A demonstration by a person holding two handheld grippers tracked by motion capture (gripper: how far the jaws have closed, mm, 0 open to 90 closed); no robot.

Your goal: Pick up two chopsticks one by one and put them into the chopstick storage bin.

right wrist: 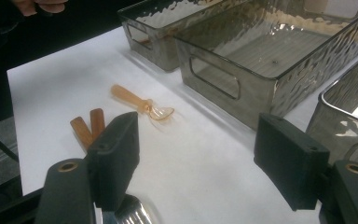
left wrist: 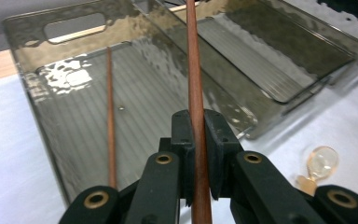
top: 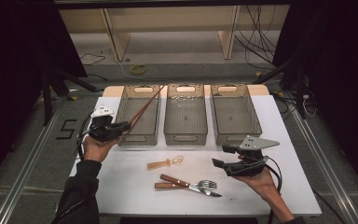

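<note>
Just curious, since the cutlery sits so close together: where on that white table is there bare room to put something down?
The white table is bare left of the spoon, and between the bins and the spoon. The right corner beyond the right gripper is bare too. The knife and fork crowd the front middle.

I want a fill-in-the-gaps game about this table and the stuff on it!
1. The left gripper has its jaws shut on a ____.
2. The number of grey bins lined up on the table is ____.
3. A second chopstick already lies inside the ____ bin of the row, as the high view shows it.
4. The right gripper has its jaws ____, with nothing between them.

Missing words: chopstick; three; left; open
</note>
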